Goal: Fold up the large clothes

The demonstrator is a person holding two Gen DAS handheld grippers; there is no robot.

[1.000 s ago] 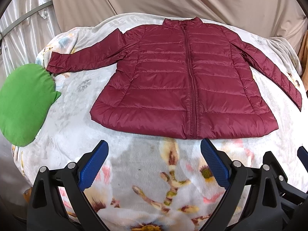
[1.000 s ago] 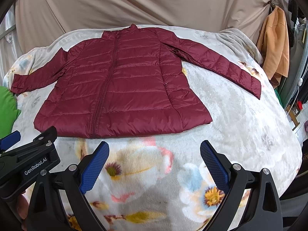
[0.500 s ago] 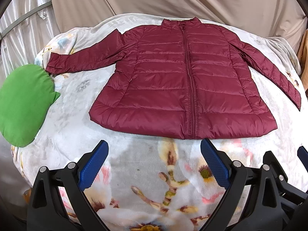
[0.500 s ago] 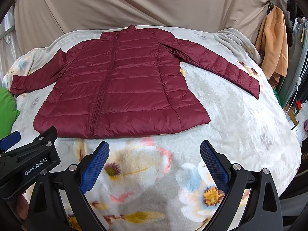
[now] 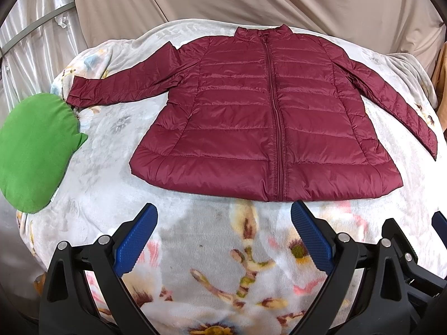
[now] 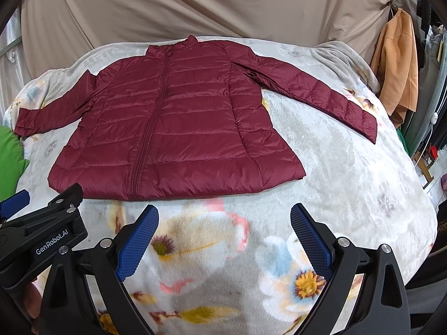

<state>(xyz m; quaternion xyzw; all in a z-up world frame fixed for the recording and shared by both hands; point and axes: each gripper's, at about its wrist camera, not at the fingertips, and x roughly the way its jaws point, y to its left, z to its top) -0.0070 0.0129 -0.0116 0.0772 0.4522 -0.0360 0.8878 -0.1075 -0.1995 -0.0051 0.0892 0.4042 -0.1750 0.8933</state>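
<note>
In the left wrist view, the left gripper point(image 5: 223, 240) hovered level above the floral blanket point(image 5: 212, 254), just short of the jacket's hem, its blue-padded fingers point(image 5: 137, 240) spread wide with nothing between them. Beyond the hem, the maroon puffer jacket point(image 5: 245, 117) lay flat and front-up on the blanket, zipped shut, collar on the far side from the gripper. Both sleeves reached outward and slanted down from the shoulders. A green cushion point(image 5: 33, 150) sat just beside the cuff on the jacket's left side. Beige fabric point(image 5: 251, 0) hung behind the collar. Part of the right gripper point(image 5: 405, 254) showed to the right of the hem.

In the right wrist view, the right gripper point(image 6: 223, 240) was held the same way, low over the blanket point(image 6: 349, 173) near the jacket's hem, its jaws wide apart and empty. The jacket point(image 6: 178, 122) lay spread out ahead and slightly left, its quilted surface smooth, the nearer sleeve stretching away to the right from the shoulder. An orange garment point(image 6: 396, 64) hung well beyond that sleeve's cuff. The left gripper point(image 6: 36, 231) showed below the hem's left corner.
</note>
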